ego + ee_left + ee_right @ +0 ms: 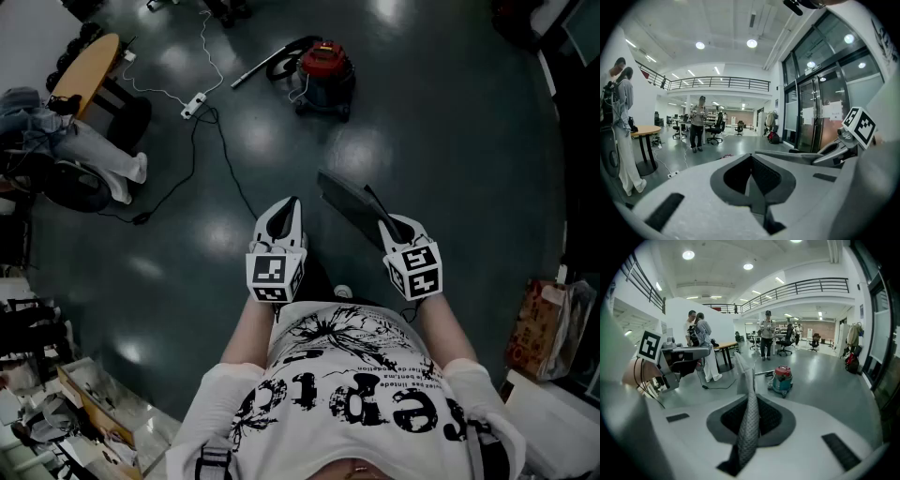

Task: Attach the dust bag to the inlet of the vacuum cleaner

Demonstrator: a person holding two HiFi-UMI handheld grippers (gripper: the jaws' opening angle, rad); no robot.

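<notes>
The red vacuum cleaner [325,73] stands on the dark floor far ahead, its hose and wand [267,61] lying to its left. In the right gripper view the vacuum cleaner [782,379] sits beyond the jaws. My right gripper [394,223] is shut on the flat grey dust bag [349,202], which sticks out forward and left. That bag [749,418] shows edge-on between the pads of my right gripper [750,399]. My left gripper [290,202] is held beside it at waist height. In its own view the left gripper [751,159] is shut with nothing in it.
A white power strip with cables [194,105] lies on the floor left of the vacuum. A round wooden table [86,66] and a person in pale trousers [103,155] are at far left. A brown bag [544,328] stands at right, and clutter [75,403] at lower left.
</notes>
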